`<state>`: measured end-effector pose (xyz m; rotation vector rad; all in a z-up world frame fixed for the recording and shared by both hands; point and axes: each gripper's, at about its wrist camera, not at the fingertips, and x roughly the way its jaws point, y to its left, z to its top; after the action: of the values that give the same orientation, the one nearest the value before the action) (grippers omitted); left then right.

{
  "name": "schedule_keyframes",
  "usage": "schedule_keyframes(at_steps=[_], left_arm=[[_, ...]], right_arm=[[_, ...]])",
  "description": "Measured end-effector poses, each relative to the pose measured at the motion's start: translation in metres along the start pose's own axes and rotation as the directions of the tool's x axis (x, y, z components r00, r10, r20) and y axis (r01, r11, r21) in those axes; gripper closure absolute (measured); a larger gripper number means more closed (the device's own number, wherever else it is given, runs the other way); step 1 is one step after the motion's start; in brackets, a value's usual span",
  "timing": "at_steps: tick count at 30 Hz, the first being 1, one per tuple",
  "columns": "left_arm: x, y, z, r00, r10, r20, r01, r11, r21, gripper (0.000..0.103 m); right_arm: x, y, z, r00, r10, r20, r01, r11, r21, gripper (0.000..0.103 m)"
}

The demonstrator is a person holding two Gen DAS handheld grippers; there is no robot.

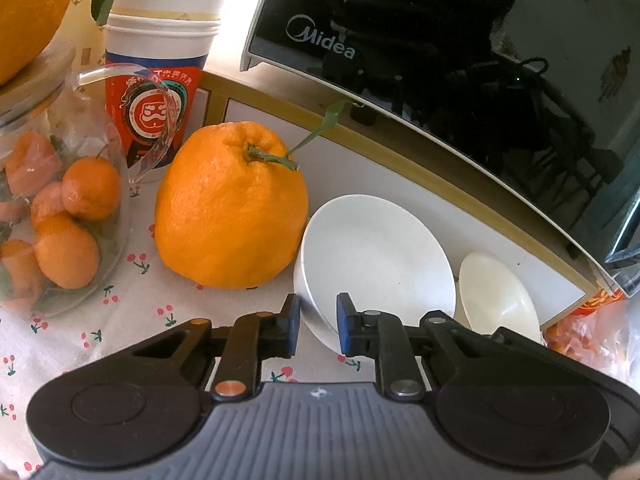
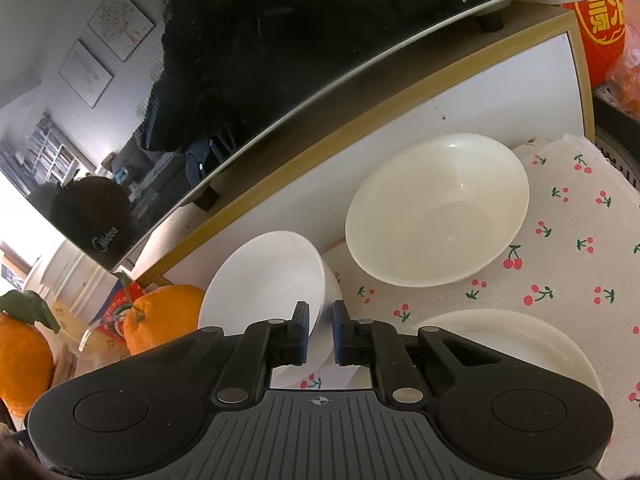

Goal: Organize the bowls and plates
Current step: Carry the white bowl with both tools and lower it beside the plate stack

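White bowl (image 1: 376, 256) was found tilted, its rim clamped by both the left claw (image 1: 318, 326) and right claw (image 2: 320, 330). Cream bowl (image 2: 438, 208) beyond and plates (image 2: 516, 344) beside right claw were judged unstacked.

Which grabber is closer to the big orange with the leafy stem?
Left. The left gripper sits just beside the big orange; from the right gripper, it lies farther off, past the white bowl.

White bowl (image 1: 372, 256), cream bowl (image 2: 440, 208), orange fruit (image 1: 228, 208), cherry-print cloth (image 2: 568, 264).
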<state>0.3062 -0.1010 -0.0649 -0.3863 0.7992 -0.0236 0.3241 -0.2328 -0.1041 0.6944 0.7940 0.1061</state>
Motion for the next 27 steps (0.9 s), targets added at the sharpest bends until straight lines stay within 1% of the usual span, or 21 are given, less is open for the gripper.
schedule_keyframes(at_steps=[7, 13, 21, 27], left_arm=[[-0.008, 0.0, 0.003, 1.0, -0.004, -0.002, 0.004, 1.0, -0.004, 0.087], [-0.019, 0.0, 0.009, 1.0, -0.01, -0.005, 0.01, 1.0, -0.006, 0.087], [-0.053, 0.006, 0.015, 1.0, -0.025, 0.009, 0.025, 1.0, -0.008, 0.087], [-0.082, 0.016, 0.014, 0.999, -0.04, 0.008, 0.04, 0.999, -0.017, 0.088]], right_arm=[[-0.013, 0.008, 0.0, 1.0, 0.007, 0.015, -0.007, 1.0, -0.02, 0.091], [-0.033, 0.016, 0.0, 0.999, 0.019, 0.027, -0.018, 1.0, -0.017, 0.091], [-0.064, 0.038, -0.003, 0.999, 0.019, 0.035, -0.018, 0.999, -0.046, 0.091], [-0.094, 0.053, -0.017, 1.0, 0.011, 0.026, -0.01, 0.998, -0.065, 0.091]])
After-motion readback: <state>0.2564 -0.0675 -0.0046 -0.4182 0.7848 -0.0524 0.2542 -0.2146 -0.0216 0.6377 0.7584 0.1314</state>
